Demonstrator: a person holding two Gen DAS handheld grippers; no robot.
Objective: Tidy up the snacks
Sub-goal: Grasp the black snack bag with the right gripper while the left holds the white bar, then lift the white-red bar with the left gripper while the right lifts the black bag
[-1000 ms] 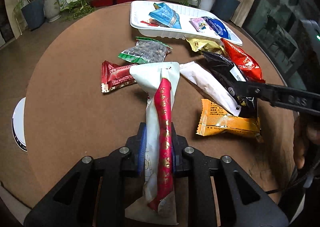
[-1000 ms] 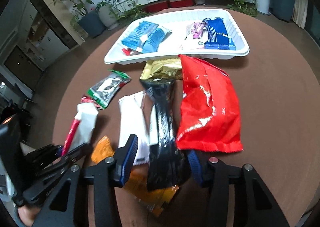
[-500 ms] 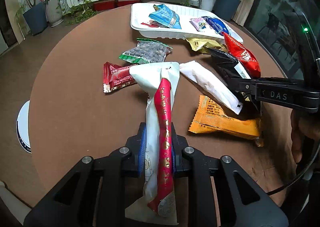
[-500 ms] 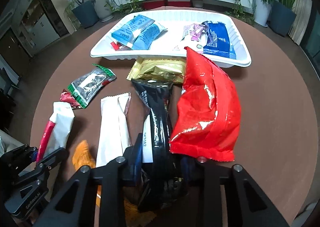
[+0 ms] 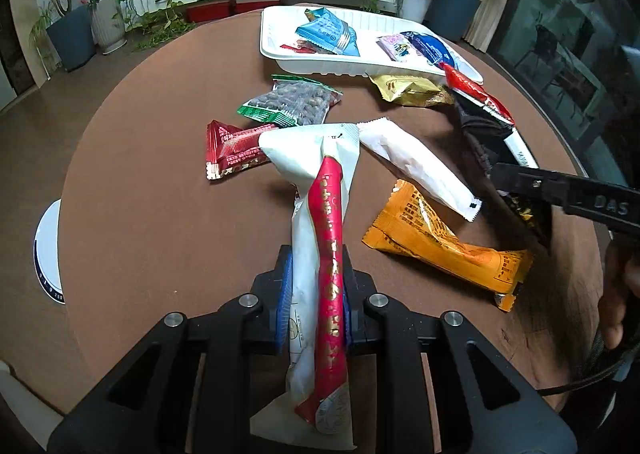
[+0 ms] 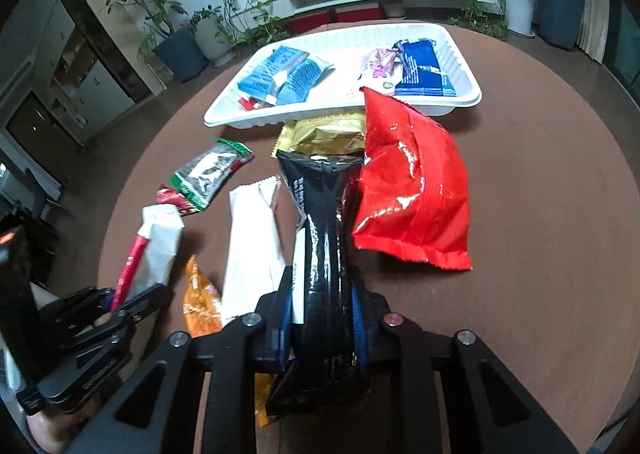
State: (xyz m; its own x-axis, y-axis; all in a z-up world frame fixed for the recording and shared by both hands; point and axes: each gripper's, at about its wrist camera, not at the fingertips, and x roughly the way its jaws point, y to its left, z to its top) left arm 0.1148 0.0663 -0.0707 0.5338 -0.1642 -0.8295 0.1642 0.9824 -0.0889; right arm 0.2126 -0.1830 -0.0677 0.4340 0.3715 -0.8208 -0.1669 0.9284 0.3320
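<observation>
My left gripper [image 5: 316, 302] is shut on a white and red snack packet [image 5: 320, 221], held above the round brown table [image 5: 160, 193]. My right gripper [image 6: 324, 310] is shut on a black snack packet [image 6: 324, 221], lifted a little off the table. A red bag [image 6: 412, 189] leans against the black packet. The white tray [image 6: 460, 53] at the table's far side holds blue packets [image 6: 280, 73], a dark blue bar [image 6: 424, 69] and a small pink packet [image 6: 380, 61]. The right gripper shows at the right of the left wrist view [image 5: 536, 193].
Loose on the table lie a white packet [image 5: 416, 165], an orange packet [image 5: 440, 242], a gold packet [image 5: 404, 89], a green-edged nut packet [image 5: 292, 101] and a dark red packet [image 5: 236, 145]. Potted plants and a low white shelf stand beyond the table.
My right gripper has closed on the black packet and raised it. The red bag has tipped up against it. My left gripper still holds its packet, with little movement.
</observation>
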